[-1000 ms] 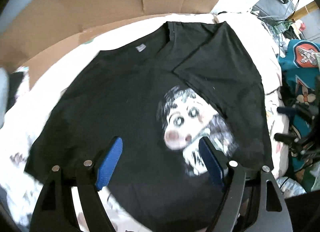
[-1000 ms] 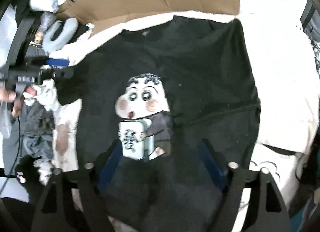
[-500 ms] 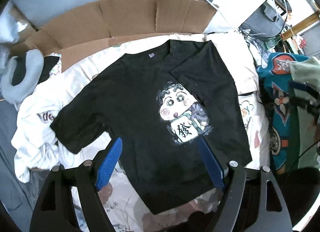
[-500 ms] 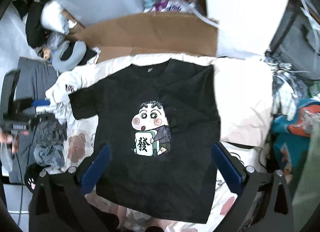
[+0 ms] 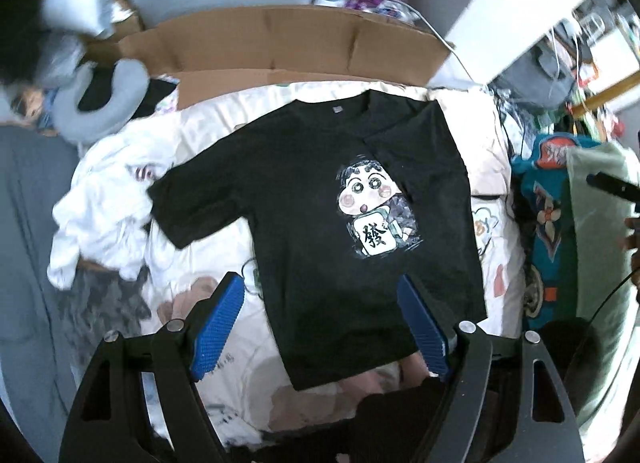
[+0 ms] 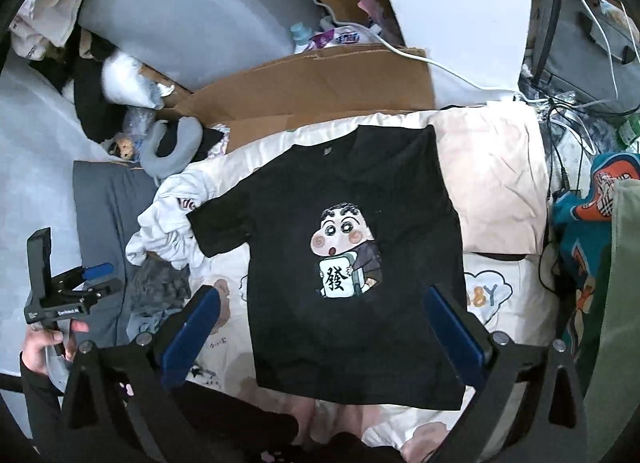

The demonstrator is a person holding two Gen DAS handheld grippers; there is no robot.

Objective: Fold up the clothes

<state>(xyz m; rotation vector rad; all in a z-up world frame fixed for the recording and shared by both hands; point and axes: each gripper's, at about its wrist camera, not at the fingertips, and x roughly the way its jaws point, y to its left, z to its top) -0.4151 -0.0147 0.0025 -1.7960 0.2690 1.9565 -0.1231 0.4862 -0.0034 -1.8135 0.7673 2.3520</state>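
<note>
Both grippers have risen since the earlier frames, widening the view of the shirt [image 5: 320, 199].
Left gripper [image 5: 320, 327] and right gripper [image 6: 320, 331] point steeply down, jaws spread, empty; the right's have just been opening. Shirt lies flat on the bed [image 6: 496, 183], right sleeve folded in, left sleeve out, probably next.

Dim, bluish indoor light; strong fisheye bending and dark corners (upper left of left view blurred).
</note>
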